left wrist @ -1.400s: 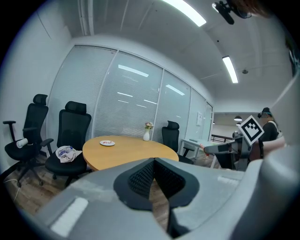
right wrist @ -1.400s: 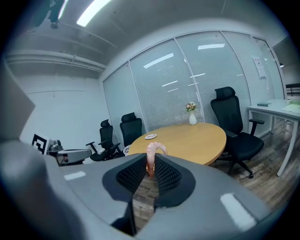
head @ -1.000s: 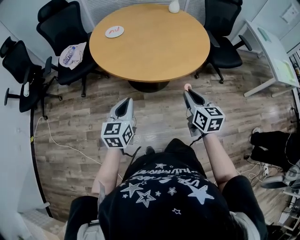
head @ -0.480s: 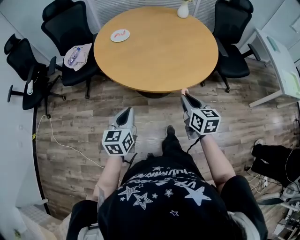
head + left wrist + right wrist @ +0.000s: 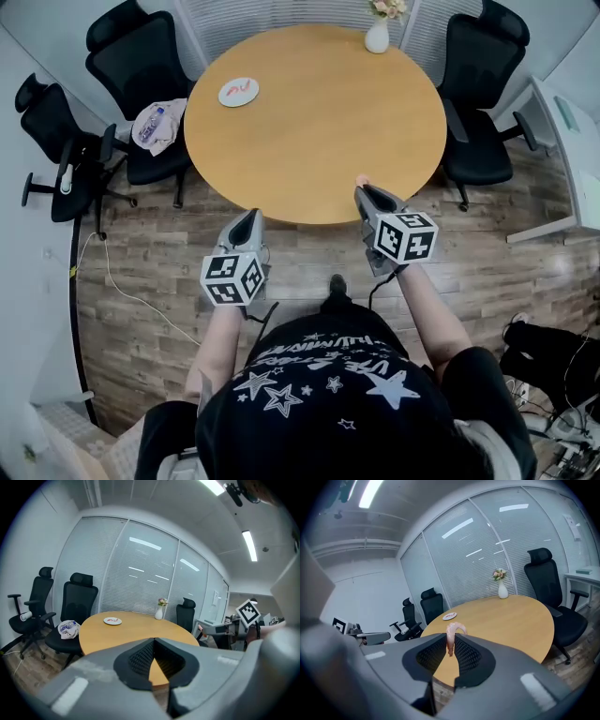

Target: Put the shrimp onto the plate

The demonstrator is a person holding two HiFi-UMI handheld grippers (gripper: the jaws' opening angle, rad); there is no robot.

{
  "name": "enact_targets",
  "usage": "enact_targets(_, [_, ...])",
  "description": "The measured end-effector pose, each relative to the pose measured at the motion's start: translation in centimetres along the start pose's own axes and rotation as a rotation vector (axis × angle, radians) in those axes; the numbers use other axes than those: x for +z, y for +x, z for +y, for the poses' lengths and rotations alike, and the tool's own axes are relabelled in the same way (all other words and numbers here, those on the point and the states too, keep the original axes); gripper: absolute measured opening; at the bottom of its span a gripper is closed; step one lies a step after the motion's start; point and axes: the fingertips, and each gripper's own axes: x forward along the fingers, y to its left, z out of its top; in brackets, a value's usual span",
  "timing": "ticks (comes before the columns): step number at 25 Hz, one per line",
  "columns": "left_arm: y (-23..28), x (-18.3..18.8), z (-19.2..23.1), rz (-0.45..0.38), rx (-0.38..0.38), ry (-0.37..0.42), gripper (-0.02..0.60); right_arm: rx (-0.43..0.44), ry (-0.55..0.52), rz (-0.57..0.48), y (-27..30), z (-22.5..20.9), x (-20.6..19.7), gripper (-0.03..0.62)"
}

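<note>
The right gripper (image 5: 364, 190) was clamped on a pink shrimp (image 5: 451, 637), whose curled end stuck out past the jaw tips. The left gripper (image 5: 247, 223) had its jaws together with nothing between them. Both pointed at the round wooden table (image 5: 319, 141), their tips near its closest edge. The white plate (image 5: 238, 91) lay on the table, well ahead of both grippers and left of the right one. A white flower vase (image 5: 377, 38) stood far ahead of the right gripper.
</note>
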Motion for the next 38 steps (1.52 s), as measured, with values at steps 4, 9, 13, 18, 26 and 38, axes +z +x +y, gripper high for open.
enact_targets(4, [3.1, 1.2, -1.0, -0.003, 0.026, 0.005, 0.002, 0.028, 0.011, 0.019, 1.5, -3.0, 1.3, 0.057])
enact_targets(9, [5.5, 2.2, -0.7, -0.007, 0.082, -0.006, 0.002, 0.079, 0.022, 0.028, 3.2, -5.4, 3.1, 0.057])
enact_targets(13, [7.0, 3.2, -0.7, -0.010, 0.126, 0.010, 0.002, 0.131, 0.021, 0.037, 4.5, -6.6, 4.8, 0.057])
enact_targets(18, [8.0, 4.0, -1.3, -0.010, 0.176, 0.032, 0.002, 0.198, 0.027, 0.048, 6.8, -6.8, 6.3, 0.057])
enact_targets(26, [7.3, 4.4, 1.2, 0.017, 0.256, 0.157, 0.002, 0.320, 0.020, 0.069, 11.2, -1.5, 6.4, 0.057])
enact_targets(38, [11.8, 6.0, 9.1, 0.014, 0.222, 0.134, 0.002, 0.302, -0.044, 0.085, 20.1, 1.7, 10.7, 0.057])
